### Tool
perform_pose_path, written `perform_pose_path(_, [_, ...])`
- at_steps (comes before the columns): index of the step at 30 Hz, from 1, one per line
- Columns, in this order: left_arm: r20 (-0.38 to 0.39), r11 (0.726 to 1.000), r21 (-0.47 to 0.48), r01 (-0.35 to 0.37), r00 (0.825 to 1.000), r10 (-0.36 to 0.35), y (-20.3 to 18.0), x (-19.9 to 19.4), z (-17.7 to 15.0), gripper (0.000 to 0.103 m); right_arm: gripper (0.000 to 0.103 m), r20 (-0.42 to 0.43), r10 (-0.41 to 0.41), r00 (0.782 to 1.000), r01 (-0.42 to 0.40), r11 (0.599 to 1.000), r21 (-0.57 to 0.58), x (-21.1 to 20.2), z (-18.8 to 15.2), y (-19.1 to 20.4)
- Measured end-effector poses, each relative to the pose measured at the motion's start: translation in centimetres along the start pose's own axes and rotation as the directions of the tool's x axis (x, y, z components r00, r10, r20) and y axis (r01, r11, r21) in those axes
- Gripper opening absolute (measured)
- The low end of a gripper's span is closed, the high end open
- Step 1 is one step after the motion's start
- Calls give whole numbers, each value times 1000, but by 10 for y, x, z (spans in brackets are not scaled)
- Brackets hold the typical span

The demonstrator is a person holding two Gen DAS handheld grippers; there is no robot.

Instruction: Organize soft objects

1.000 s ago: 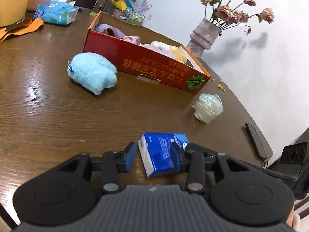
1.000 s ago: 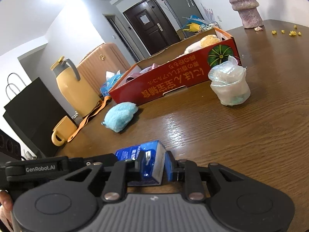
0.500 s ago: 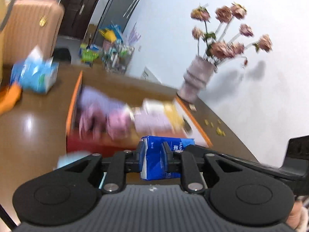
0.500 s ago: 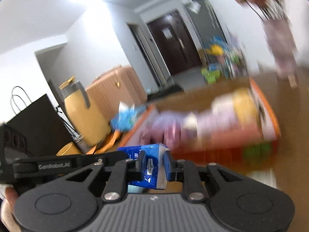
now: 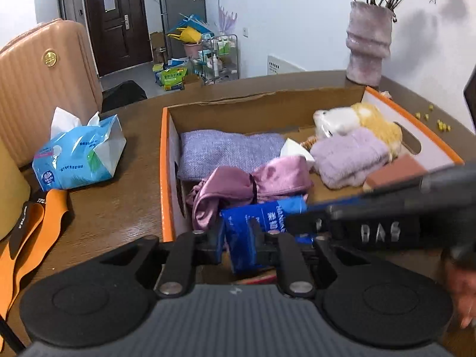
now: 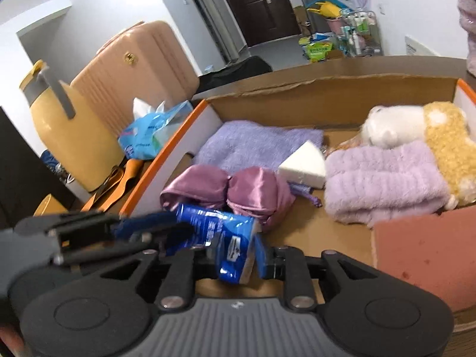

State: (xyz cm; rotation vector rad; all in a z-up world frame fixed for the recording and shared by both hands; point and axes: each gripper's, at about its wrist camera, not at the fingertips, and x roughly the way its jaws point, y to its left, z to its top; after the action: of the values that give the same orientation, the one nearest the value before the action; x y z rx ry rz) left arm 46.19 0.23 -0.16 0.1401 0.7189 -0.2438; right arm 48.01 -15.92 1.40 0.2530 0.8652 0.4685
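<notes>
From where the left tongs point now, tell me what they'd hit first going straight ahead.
Probably the pink satin cloth in the cardboard box, just beyond the blue tissue pack the left tongs grip; depth is unclear.

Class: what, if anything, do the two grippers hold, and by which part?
Both hold the blue tissue pack: the left gripper clamps one end, the right gripper the other.

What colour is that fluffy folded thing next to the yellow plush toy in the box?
Pale lilac. The fluffy folded cloth shows best in the right wrist view.

Both tools lifted tissue pack point(image 5: 261, 226) off table; now over box point(image 5: 166, 160).
</notes>
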Motion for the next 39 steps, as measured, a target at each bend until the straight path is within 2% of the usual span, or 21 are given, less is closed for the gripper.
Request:
perform_pose_path(2, [-1, 1000, -22, 14, 1000, -15, 5, -9, 1, 26, 38, 15, -13, 1000, 13, 1000, -2, -12, 1, -1])
perform_pose_path(3, [11, 999, -39, 14, 1000, -13, 8, -16, 1, 35, 39, 28, -12, 1000, 12, 1000, -7, -21, 3, -2])
perform_pose_path(4, [35, 999, -47, 14, 999, -13, 10, -27, 1, 39, 40, 47, -8, 999, 9, 1000, -14, -32, 3, -2])
perform_pose_path(7, [90, 999, -33, 2, 996, 2, 17, -60, 5, 42, 41, 109, -38, 993, 43, 998, -43, -74, 4, -7])
perform_pose_path(9, [137, 999, -32, -14, 990, 18, 20, -87, 6, 53, 43, 166, -76, 983, 88, 994, -65, -108, 1, -10])
perform_pose_path(12, [208, 998, -42, -53, 976, 61, 26, -128, -2, 69, 53, 251, -129, 959, 152, 985, -76, -161, -11, -18])
perform_pose_path(13, [230, 997, -45, -63, 971, 72, 28, -141, -7, 70, 57, 281, -141, 949, 166, 984, -66, -179, -18, -22])
perform_pose_path(17, [251, 995, -69, -74, 964, 89, 29, -174, -22, 70, 58, 327, -151, 933, 171, 985, -31, -226, -43, -33])
perform_pose_path(23, [285, 995, -80, -63, 955, 83, 21, -207, -36, 75, 58, 377, -151, 914, 183, 982, -52, -254, -68, -20])
perform_pose_path(28, [290, 994, -101, -42, 955, 69, 11, -222, -64, 76, 59, 423, -134, 896, 180, 981, -72, -263, -100, -4])
perform_pose_path(34, [268, 990, -138, -22, 962, 58, -5, -229, -135, 78, 59, 420, -91, 903, 143, 985, -94, -258, -177, 14])
perform_pose_path(37, [217, 975, -221, 31, 976, 18, -1, -225, -165, 78, 59, 393, -81, 916, 123, 989, -83, -249, -212, 17])
perform_pose_path(39, [158, 958, -278, 69, 987, -25, 5, -214, -178, 78, 59, 363, -85, 928, 114, 992, -59, -240, -226, 15])
